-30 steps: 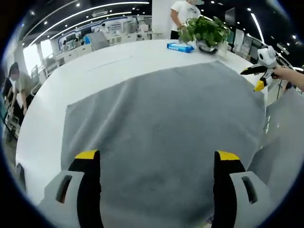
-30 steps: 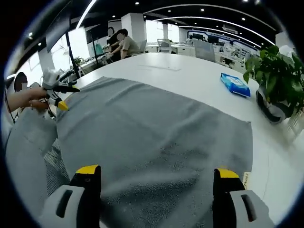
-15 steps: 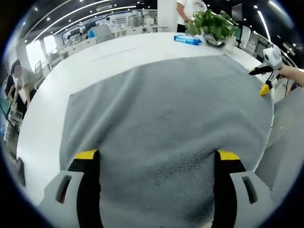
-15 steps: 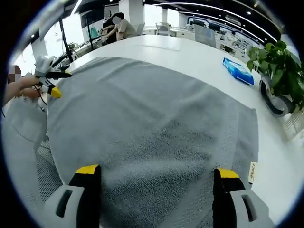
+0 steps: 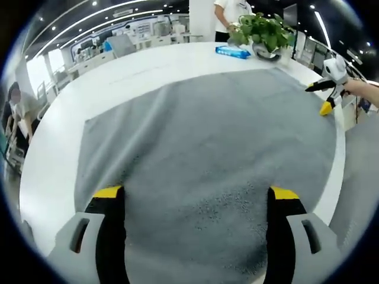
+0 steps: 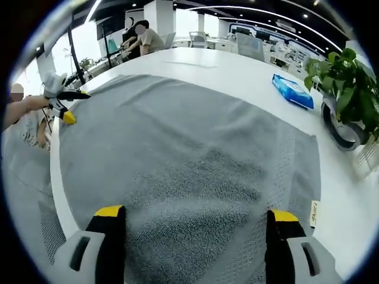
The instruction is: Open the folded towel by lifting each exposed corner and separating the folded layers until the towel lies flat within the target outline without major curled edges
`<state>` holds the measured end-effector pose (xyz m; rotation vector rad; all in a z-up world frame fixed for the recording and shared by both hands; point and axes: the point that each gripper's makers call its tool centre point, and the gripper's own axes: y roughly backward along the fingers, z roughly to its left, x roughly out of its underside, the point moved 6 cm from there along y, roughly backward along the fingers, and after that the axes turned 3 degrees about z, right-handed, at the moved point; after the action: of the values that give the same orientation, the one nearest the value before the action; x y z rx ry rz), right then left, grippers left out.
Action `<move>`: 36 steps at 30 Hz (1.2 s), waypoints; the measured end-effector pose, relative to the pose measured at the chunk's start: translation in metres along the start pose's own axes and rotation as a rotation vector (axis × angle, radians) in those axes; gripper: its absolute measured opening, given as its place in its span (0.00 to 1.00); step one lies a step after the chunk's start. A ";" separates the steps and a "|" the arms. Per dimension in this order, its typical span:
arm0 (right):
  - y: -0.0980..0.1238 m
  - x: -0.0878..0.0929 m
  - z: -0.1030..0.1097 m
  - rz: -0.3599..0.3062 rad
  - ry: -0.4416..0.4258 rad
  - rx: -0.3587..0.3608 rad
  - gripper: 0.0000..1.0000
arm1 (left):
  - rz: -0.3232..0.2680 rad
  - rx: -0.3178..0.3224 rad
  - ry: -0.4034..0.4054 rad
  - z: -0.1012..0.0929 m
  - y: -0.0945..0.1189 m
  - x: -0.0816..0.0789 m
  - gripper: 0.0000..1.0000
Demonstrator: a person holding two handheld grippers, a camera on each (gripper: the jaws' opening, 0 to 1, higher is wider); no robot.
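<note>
A: Any writing you can read?

B: There's a small white tag [image 6: 314, 213] at the towel's edge, about 4 o'clock in the right gripper view, with dark marks too small to read. The blue packet [image 6: 293, 91] on the white table [image 6: 237, 71] at 1 o'clock has print on it, also illegible.

A: What else is around?

B: A potted plant [image 6: 346, 94] at 2 o'clock in the right gripper view, just beyond the packet; the left gripper view shows the same plant [image 5: 263, 32] and packet [image 5: 232, 52] near 12 o'clock, with a person in a white shirt [image 5: 228, 12] standing behind them. People [image 6: 142, 36] sit at desks past the far side of the table.

A: And the towel?

B: The grey towel [image 5: 201, 154] lies spread open across the table, mostly flat, with soft ripples near both cameras. Nothing sits on top of it.

A: The tools?

B: The left gripper [image 5: 198, 204] has its yellow-tipped jaws wide apart over the towel's near part, holding nothing. The right gripper [image 6: 195, 222] is likewise spread wide and carrying nothing, above the towel. Whether the tips touch the cloth, I cannot tell. Each gripper also shows in the other's view, hand-held at the towel's edge: at 2 o'clock in the left gripper view, at 9 o'clock in the right.
</note>
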<state>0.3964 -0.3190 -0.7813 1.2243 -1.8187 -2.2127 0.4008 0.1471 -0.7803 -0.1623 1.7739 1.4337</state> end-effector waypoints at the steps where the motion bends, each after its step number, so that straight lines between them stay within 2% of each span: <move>1: -0.001 -0.001 -0.002 -0.004 -0.001 0.001 1.00 | -0.009 0.002 -0.001 0.002 -0.002 -0.002 1.00; 7: -0.008 -0.012 -0.013 -0.065 -0.018 0.017 1.00 | -0.044 0.002 0.001 0.009 -0.012 -0.015 1.00; 13: -0.013 -0.018 -0.020 -0.087 -0.025 0.024 1.00 | -0.063 -0.003 0.008 0.016 -0.022 -0.026 1.00; 27: -0.013 -0.022 -0.025 -0.122 -0.023 0.019 1.00 | -0.093 -0.009 0.012 0.016 -0.025 -0.029 1.00; 29: -0.002 -0.027 -0.025 -0.180 -0.027 0.034 1.00 | -0.109 -0.020 -0.014 0.011 -0.020 -0.032 1.00; 32: 0.025 -0.035 -0.021 -0.269 -0.052 0.057 1.00 | -0.203 -0.001 0.025 -0.002 -0.005 -0.046 1.00; 34: 0.044 -0.037 -0.016 -0.317 -0.074 0.071 1.00 | -0.240 -0.007 0.032 -0.008 0.006 -0.052 1.00; 36: 0.057 -0.033 -0.012 -0.336 -0.085 0.073 1.00 | -0.277 -0.022 0.020 -0.020 0.023 -0.057 1.00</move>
<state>0.4014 -0.3314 -0.7154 1.5771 -1.8572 -2.4162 0.4148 0.1157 -0.7253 -0.4185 1.6776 1.2556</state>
